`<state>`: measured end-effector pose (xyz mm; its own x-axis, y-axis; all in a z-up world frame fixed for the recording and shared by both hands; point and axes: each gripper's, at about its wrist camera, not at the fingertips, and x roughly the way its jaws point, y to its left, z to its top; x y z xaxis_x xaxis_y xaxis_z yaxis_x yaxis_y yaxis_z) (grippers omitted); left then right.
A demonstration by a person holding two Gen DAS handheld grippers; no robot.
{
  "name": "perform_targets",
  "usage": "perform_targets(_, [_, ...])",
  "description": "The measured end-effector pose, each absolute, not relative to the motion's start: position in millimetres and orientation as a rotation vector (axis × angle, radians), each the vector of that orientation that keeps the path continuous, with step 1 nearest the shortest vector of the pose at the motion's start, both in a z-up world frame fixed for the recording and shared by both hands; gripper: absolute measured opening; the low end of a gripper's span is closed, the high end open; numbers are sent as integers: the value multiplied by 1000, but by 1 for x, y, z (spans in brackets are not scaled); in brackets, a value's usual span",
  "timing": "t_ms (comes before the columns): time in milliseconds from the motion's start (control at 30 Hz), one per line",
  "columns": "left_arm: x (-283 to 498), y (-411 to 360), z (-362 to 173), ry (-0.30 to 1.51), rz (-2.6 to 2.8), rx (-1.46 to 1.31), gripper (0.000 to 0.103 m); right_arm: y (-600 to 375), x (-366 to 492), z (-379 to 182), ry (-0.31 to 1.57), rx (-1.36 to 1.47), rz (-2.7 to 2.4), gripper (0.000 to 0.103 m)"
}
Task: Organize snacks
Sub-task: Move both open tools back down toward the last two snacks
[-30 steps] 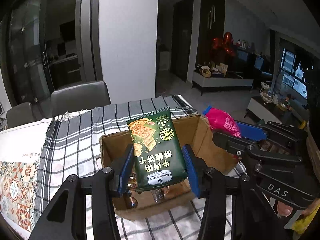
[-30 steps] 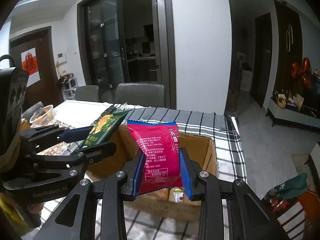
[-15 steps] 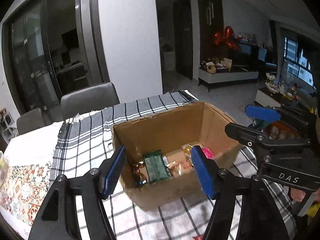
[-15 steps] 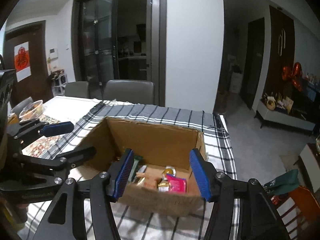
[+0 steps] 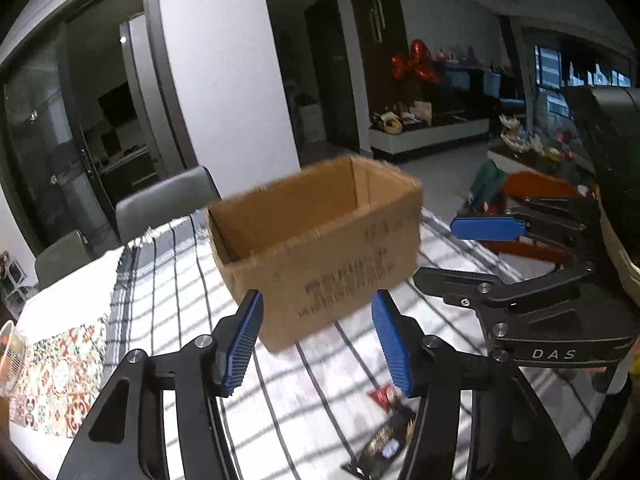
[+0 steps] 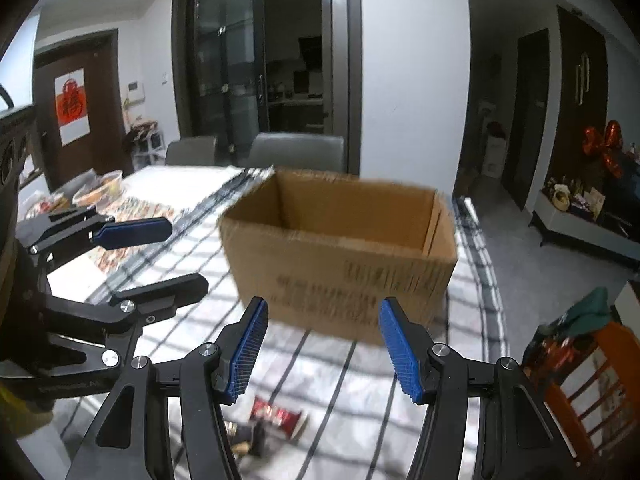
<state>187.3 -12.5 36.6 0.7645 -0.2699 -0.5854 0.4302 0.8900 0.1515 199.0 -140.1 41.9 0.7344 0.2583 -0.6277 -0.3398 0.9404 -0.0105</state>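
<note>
- Left wrist view: the left gripper (image 5: 316,338), black frame with blue ribbed pads, stands apart with nothing between the pads; its jaws are closing. A second ago it clamped a green biscuit packet over the box; that packet is gone from the jaws.
- The open brown cardboard box (image 5: 320,240) sits on the black-and-white checked tablecloth (image 5: 168,280). Half a second ago the camera looked down into it and saw snacks on its floor; now only the printed outer wall and the bare inner walls show, so the contents are hidden.
- A dark snack wrapper (image 5: 384,440) lies on the cloth near the camera, partly behind the gripper's right finger, well short of the box.
- The right gripper (image 5: 484,252) shows at the right edge, fingers apart.
- Right wrist view: the right gripper (image 6: 322,348) is parted and empty; the pink packet it held a second ago is no longer there.
- A red snack wrapper (image 6: 280,416) and a dark one (image 6: 246,438) beside it lie on the cloth just below the pads, outside the box (image 6: 340,248).
- The left gripper (image 6: 154,254) reaches in from the left, beside the box, not touching it.
- Grey chairs (image 6: 296,152) stand behind the table; a patterned mat (image 5: 56,376) lies left of the cloth. Picture blurred by motion.
</note>
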Motion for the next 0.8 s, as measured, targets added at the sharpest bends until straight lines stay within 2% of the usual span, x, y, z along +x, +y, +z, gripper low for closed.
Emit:
perform_targets(267, [163, -13, -16, 698, -490, 318, 46, -131, 182, -5, 792, -153, 358, 59])
perform_targets(467, [154, -12, -55, 784, -545, 355, 46, -125, 173, -31, 859, -162, 351, 59])
perform_targets(800, [152, -14, -89, 893, -657, 371, 46, -119, 163, -59, 935, -180, 362, 59])
